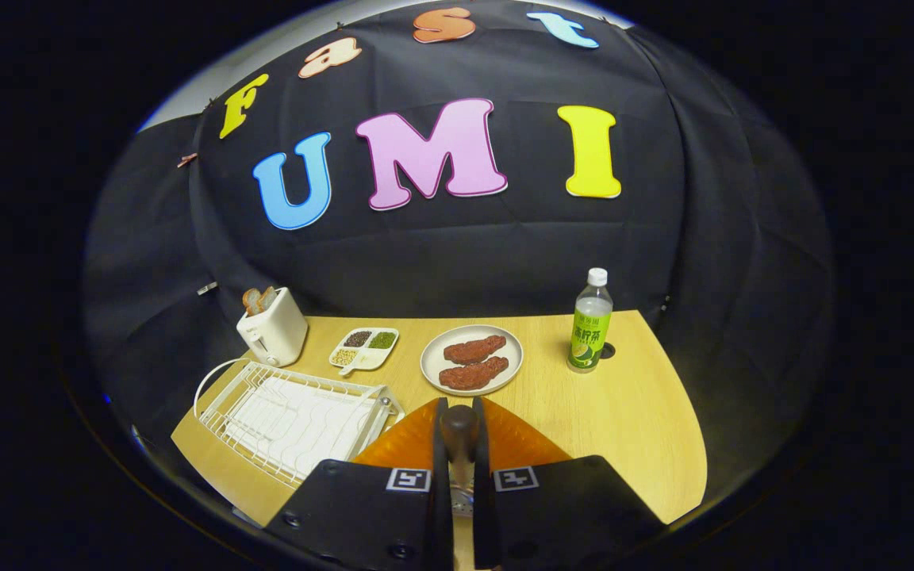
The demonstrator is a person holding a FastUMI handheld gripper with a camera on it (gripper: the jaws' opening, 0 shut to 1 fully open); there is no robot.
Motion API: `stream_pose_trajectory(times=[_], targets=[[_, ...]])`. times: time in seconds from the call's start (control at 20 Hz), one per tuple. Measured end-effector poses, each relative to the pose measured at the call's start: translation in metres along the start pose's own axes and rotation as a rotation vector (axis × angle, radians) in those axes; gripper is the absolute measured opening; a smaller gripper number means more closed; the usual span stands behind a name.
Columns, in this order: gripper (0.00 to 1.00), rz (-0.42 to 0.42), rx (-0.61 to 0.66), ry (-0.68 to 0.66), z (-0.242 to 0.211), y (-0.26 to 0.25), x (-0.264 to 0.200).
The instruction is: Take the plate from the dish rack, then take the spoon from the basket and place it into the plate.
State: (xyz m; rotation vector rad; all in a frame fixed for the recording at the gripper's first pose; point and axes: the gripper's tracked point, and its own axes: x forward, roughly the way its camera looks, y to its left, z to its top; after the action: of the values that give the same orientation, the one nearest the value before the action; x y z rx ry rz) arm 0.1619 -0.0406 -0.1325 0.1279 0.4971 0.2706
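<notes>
across the wooden table [631, 412], largest first: white wire dish rack [290, 420] to the left of the fingers, no plate standing in it. an orange ribbed plate [401, 444], apparently the task's plate, lies flat just ahead of and partly under the fingers. white toaster [273, 331] with a slice of toast beyond the rack; a round grey plate [433, 361] with two brown meat pieces beyond the fingertips; a green drink bottle [590, 325] to its right; a small divided tray [363, 349] of beans between toaster and meat plate. gripper [461, 444]: fingers clenched on the spoon [459, 428], both pressing its dark, rounded wooden-looking handle end, held over the orange plate. bowl end hidden behind the fingers. judgement: spoon is light, stiff, and smooth, so it may pivot in the pinch; a hold nearer mid-handle would be steadier. plate looks like hard plastic, low risk; lower before letting go.
</notes>
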Motion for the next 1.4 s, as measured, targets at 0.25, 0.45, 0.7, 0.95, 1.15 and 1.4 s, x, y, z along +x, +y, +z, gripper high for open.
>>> stream_pose_trajectory(times=[0.25,0.45,0.7,0.95,1.15,1.4], targets=[[0.14,0.008,0.066,0.0,-0.007,0.036,-0.045],[0.14,0.0,0.132,0.053,-0.049,0.058,-0.064],[0.14,-0.018,0.221,0.175,-0.126,0.08,-0.082],[0.14,-0.061,0.353,0.281,-0.19,0.085,-0.088],[0.14,-0.078,0.417,0.333,-0.216,0.093,-0.086],[0.15,-0.074,0.417,0.367,-0.228,0.105,-0.083]])
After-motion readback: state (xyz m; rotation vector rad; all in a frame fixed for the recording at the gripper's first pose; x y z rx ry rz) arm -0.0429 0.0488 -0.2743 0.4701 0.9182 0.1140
